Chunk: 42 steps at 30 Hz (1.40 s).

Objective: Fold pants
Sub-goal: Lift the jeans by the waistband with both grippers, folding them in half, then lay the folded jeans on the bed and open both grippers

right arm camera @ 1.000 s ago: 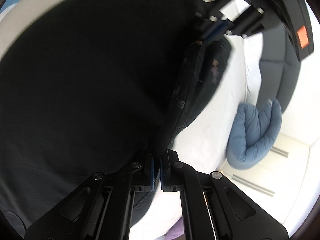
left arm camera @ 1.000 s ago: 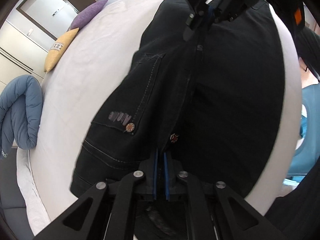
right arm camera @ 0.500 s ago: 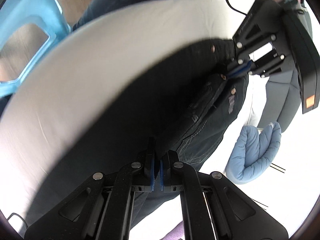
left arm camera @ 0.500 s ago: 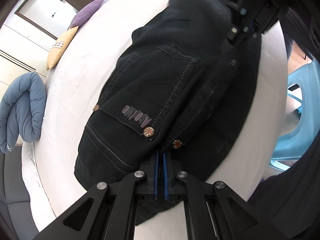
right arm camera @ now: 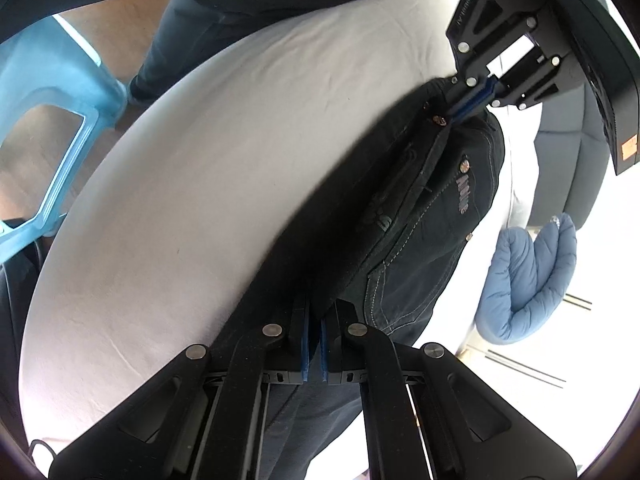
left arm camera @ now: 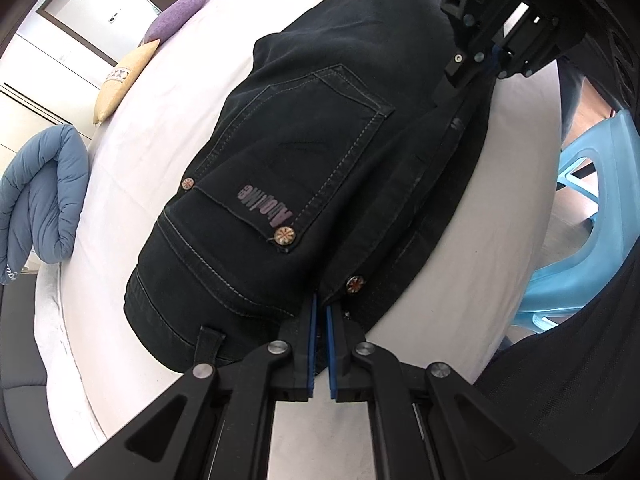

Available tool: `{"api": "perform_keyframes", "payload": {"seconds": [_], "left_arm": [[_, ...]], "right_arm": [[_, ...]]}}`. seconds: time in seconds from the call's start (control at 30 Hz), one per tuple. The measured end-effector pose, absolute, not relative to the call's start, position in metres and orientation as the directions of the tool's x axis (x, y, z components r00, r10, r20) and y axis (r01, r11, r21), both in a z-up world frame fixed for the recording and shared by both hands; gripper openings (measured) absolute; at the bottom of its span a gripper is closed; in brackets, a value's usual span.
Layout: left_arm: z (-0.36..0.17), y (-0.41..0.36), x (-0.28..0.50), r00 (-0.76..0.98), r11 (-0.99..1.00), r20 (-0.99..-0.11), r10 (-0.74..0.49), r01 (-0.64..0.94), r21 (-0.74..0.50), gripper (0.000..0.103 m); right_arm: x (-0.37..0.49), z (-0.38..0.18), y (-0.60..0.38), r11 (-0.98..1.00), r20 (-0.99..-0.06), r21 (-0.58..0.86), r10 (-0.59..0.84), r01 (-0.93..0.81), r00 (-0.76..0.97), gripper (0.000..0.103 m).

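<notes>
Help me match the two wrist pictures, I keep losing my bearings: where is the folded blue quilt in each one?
Left wrist view: the blue quilt is at the far left edge, beside the white bed.
Right wrist view: the blue quilt is at the right, below the middle, past the bed's edge.
Shared landmark: the printed back pocket of the black pants.

My left tool (left arm camera: 320,312) hides the pants' (left arm camera: 320,152) waistband edge it clamps; the legs run out of frame, and a blue stool (left arm camera: 580,216) is cropped at right.
</notes>
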State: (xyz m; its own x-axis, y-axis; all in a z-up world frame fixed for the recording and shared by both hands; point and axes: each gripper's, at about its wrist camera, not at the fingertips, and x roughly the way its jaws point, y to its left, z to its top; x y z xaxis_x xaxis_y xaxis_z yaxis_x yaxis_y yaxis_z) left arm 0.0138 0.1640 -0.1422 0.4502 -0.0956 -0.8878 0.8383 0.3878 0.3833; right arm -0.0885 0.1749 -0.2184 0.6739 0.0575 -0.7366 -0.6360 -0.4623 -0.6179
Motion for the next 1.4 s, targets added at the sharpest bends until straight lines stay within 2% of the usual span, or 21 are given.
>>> {"api": "perform_keyframes", "payload": {"seconds": [0.2, 0.33, 0.4, 0.43, 0.47, 0.57, 0.63, 0.67, 0.7, 0.73, 0.8, 0.83, 0.97, 1.1, 1.2, 1.27, 1.33, 1.37, 1.4], "left_arm": [[-0.141, 0.167, 0.020, 0.446, 0.423, -0.891, -0.087, 0.826, 0.372, 0.004], [-0.149, 0.167, 0.023, 0.454, 0.420, -0.890, -0.037, 0.815, 0.399, 0.015], [-0.147, 0.167, 0.019, 0.475, 0.424, -0.880, -0.012, 0.799, 0.426, 0.030], [-0.145, 0.169, 0.018, 0.478, 0.435, -0.878, -0.003, 0.792, 0.429, 0.051], [-0.140, 0.173, 0.015, 0.475, 0.455, -0.880, -0.007, 0.785, 0.420, 0.064], [-0.121, 0.188, 0.009, 0.495, 0.519, -0.869, -0.016, 0.747, 0.415, 0.066], [-0.106, 0.194, 0.012, 0.517, 0.571, -0.856, -0.016, 0.707, 0.417, 0.066], [-0.098, 0.196, 0.014, 0.526, 0.601, -0.850, -0.022, 0.686, 0.410, 0.066], [-0.091, 0.196, 0.020, 0.533, 0.633, -0.846, -0.027, 0.664, 0.398, 0.066], [-0.086, 0.196, 0.027, 0.544, 0.666, -0.839, -0.029, 0.636, 0.389, 0.067], [-0.085, 0.200, 0.045, 0.547, 0.733, -0.837, 0.004, 0.568, 0.374, 0.077], [-0.088, 0.207, 0.055, 0.539, 0.775, -0.842, 0.024, 0.522, 0.356, 0.078], [-0.096, 0.248, 0.084, 0.480, 0.934, -0.876, -0.057, 0.334, 0.123, 0.078], [-0.101, 0.274, 0.073, 0.484, 0.977, -0.864, -0.141, 0.211, -0.041, 0.078], [-0.108, 0.291, 0.061, 0.504, 0.973, -0.834, -0.226, 0.081, -0.216, 0.078], [-0.114, 0.302, 0.057, 0.515, 0.926, -0.794, -0.323, 0.000, -0.377, 0.078], [-0.119, 0.307, 0.056, 0.543, 0.872, -0.748, -0.382, -0.057, -0.486, 0.078], [-0.121, 0.308, 0.059, 0.551, 0.841, -0.723, -0.418, -0.068, -0.538, 0.078], [-0.123, 0.306, 0.056, 0.561, 0.819, -0.702, -0.439, -0.072, -0.569, 0.078]], "right_arm": [[-0.092, -0.211, 0.174, -0.418, -0.724, -0.643, 0.057, -0.642, 0.688, 0.003], [-0.087, -0.223, 0.176, -0.402, -0.705, -0.660, 0.040, -0.634, 0.708, 0.006], [-0.088, -0.227, 0.178, -0.373, -0.679, -0.691, 0.043, -0.619, 0.733, 0.006], [-0.088, -0.228, 0.179, -0.352, -0.671, -0.703, 0.042, -0.618, 0.740, 0.006], [-0.088, -0.226, 0.180, -0.313, -0.660, -0.722, 0.042, -0.618, 0.750, 0.006], [-0.086, -0.223, 0.183, -0.226, -0.656, -0.739, 0.029, -0.635, 0.754, 0.008], [-0.084, -0.220, 0.186, -0.159, -0.638, -0.762, 0.025, -0.627, 0.769, 0.016], [-0.083, -0.218, 0.187, -0.126, -0.620, -0.780, 0.028, -0.613, 0.784, 0.029], [-0.083, -0.216, 0.188, -0.101, -0.604, -0.794, 0.032, -0.599, 0.796, 0.049], [-0.082, -0.210, 0.188, -0.059, -0.572, -0.820, 0.042, -0.570, 0.819, 0.056], [-0.083, -0.201, 0.189, -0.009, -0.607, -0.794, 0.059, -0.607, 0.793, 0.081], [-0.083, -0.197, 0.189, 0.019, -0.641, -0.766, 0.068, -0.643, 0.765, 0.083], [-0.082, -0.191, 0.191, 0.050, -0.640, -0.765, 0.061, -0.642, 0.766, 0.083], [-0.060, -0.153, 0.189, 0.246, -0.717, -0.645, 0.133, -0.724, 0.684, 0.083], [-0.030, -0.123, 0.201, 0.399, -0.752, -0.525, 0.195, -0.751, 0.630, 0.083], [0.001, -0.107, 0.214, 0.491, -0.777, -0.417, 0.244, -0.765, 0.580, 0.083], [0.026, -0.098, 0.222, 0.556, -0.795, -0.320, 0.283, -0.767, 0.537, 0.083], [0.044, -0.099, 0.227, 0.592, -0.805, -0.282, 0.283, -0.755, 0.522, 0.080], [0.053, -0.101, 0.231, 0.610, -0.811, -0.281, 0.263, -0.741, 0.523, 0.072]]}}
